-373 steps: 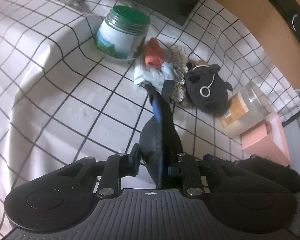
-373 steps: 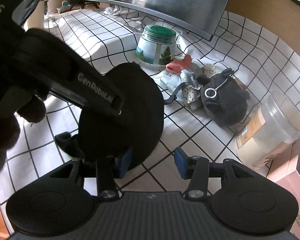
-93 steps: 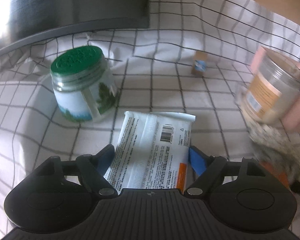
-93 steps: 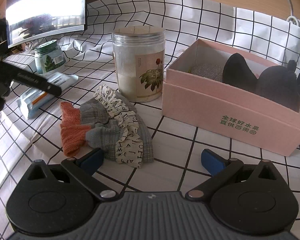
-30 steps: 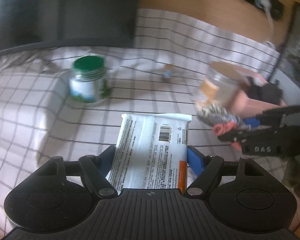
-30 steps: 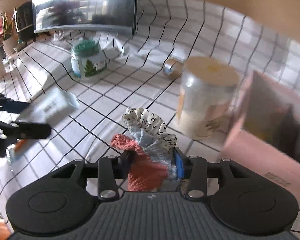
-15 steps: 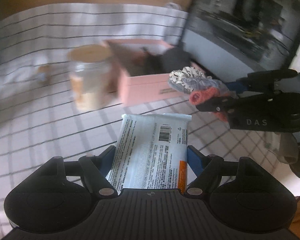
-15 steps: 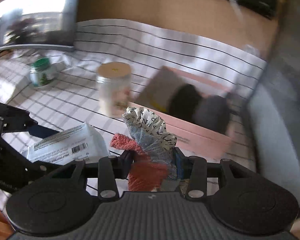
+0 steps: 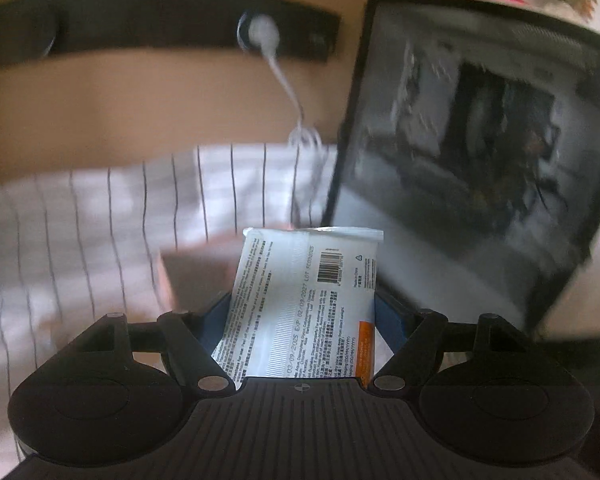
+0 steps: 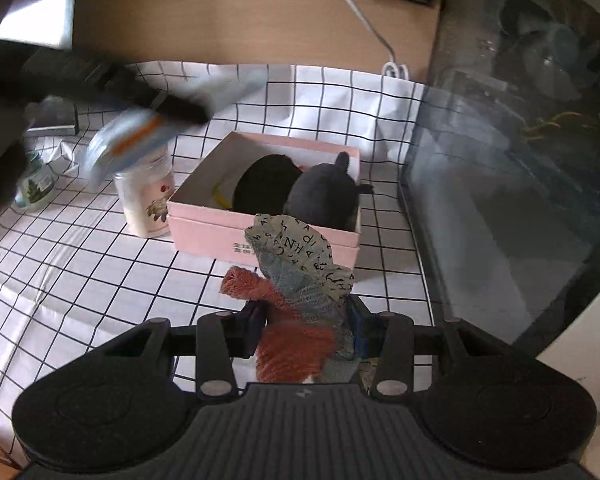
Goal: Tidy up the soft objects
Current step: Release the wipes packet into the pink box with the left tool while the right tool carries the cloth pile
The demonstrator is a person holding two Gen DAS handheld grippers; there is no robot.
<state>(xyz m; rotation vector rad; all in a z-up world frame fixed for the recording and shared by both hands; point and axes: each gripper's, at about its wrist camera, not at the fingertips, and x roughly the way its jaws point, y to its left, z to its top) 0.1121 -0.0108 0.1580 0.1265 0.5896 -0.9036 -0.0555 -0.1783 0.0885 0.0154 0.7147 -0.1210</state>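
Observation:
My left gripper [image 9: 304, 300] is shut on a white wipes packet [image 9: 304, 304] with a barcode and an orange strip, held in the air. The same packet [image 10: 140, 136] shows blurred at the left of the right wrist view, above the table. My right gripper [image 10: 306, 320] is shut on a bundle of soft cloths [image 10: 296, 276]: an orange knit piece, a grey piece and a letter-print piece. It hangs in front of the open pink box [image 10: 204, 232], which holds two dark soft items [image 10: 320, 196]. A blurred corner of the box [image 9: 192, 276] shows behind the packet.
A clear jar with a flower label [image 10: 148, 204] stands left of the box, and a green-lidded jar [image 10: 36, 184] is further left. A glass tank [image 10: 520, 160] lies to the right. A white cable [image 10: 364, 12] hangs from the wall. The checked cloth [image 10: 80, 272] covers the table.
My left gripper has swung up and right with the packet and now faces the wall and tank. My right gripper has moved toward the pink box with the cloth bundle.

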